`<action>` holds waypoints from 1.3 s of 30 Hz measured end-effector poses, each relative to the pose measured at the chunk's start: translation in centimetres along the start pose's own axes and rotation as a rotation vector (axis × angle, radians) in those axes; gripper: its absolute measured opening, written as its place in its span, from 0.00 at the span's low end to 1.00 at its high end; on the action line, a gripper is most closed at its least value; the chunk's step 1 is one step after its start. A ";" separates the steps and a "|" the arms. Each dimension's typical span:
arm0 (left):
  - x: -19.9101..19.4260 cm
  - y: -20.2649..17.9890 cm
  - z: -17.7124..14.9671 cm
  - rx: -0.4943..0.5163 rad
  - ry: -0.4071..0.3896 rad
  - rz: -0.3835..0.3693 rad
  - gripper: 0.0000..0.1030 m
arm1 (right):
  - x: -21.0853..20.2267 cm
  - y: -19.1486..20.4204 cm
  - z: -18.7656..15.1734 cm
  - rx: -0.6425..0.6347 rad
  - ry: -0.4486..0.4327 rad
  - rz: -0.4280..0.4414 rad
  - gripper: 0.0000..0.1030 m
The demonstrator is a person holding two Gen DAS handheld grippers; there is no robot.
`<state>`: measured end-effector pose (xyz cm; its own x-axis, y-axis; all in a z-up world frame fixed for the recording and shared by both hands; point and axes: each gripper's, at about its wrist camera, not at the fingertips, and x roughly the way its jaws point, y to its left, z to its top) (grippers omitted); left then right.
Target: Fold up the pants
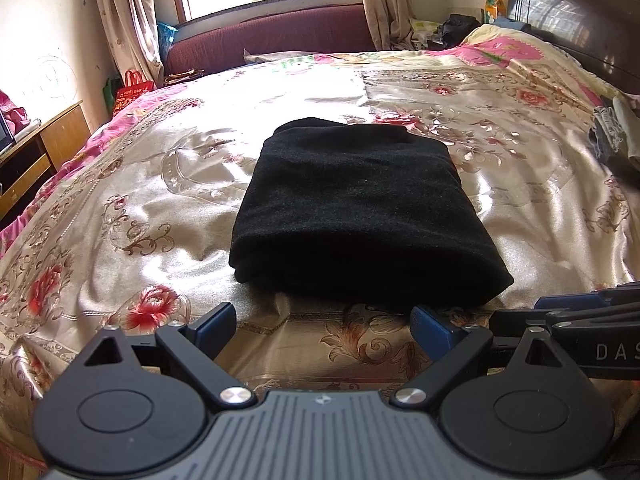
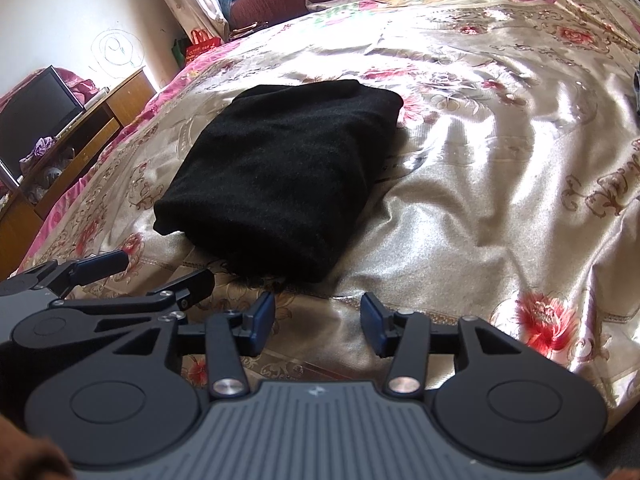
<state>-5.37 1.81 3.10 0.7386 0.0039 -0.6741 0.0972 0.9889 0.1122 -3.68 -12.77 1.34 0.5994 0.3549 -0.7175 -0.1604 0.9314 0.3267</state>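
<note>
The black pants (image 1: 356, 216) lie folded into a thick rectangle on the floral satin bedspread (image 1: 160, 184). They also show in the right wrist view (image 2: 280, 176). My left gripper (image 1: 324, 330) is open and empty, just short of the bundle's near edge. My right gripper (image 2: 318, 322) is open and empty, just short of the bundle's near right corner. The right gripper shows at the right edge of the left wrist view (image 1: 580, 312). The left gripper shows at the left of the right wrist view (image 2: 156, 276).
A maroon sofa (image 1: 272, 36) stands under the window beyond the bed. A dark headboard (image 1: 580, 16) is at the far right. A wooden cabinet (image 2: 80, 136) with a TV (image 2: 36, 116) stands left of the bed. Loose clothes (image 1: 612, 132) lie at the bed's right edge.
</note>
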 end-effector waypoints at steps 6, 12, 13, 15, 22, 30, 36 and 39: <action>0.0 -0.1 0.0 0.000 0.003 0.000 1.00 | 0.0 0.0 0.0 0.000 0.000 0.000 0.48; 0.2 0.0 -0.2 -0.001 0.009 -0.003 1.00 | 0.1 0.0 0.0 -0.002 0.006 -0.003 0.48; 0.2 0.0 -0.2 -0.001 0.009 -0.003 1.00 | 0.1 0.0 0.0 -0.003 0.007 -0.003 0.48; 0.2 0.0 -0.2 -0.001 0.008 -0.002 1.00 | 0.2 0.0 -0.1 -0.003 0.008 -0.004 0.48; 0.5 0.1 -0.4 -0.009 0.008 -0.013 1.00 | 0.4 0.0 -0.1 -0.012 0.017 -0.010 0.48; 0.8 -0.2 -0.6 0.010 0.010 0.017 1.00 | 0.5 0.3 -0.1 -0.035 0.020 -0.021 0.49; 0.7 -0.2 -0.7 0.018 0.004 0.028 1.00 | 0.5 0.4 -0.1 -0.046 0.018 -0.025 0.50; 0.6 -0.2 -0.7 0.018 0.002 0.028 1.00 | 0.4 0.4 -0.1 -0.047 0.017 -0.026 0.50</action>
<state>-5.39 1.70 2.15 0.7400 0.0321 -0.6719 0.0884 0.9856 0.1444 -3.61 -12.26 1.11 0.5902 0.3318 -0.7359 -0.1822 0.9429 0.2790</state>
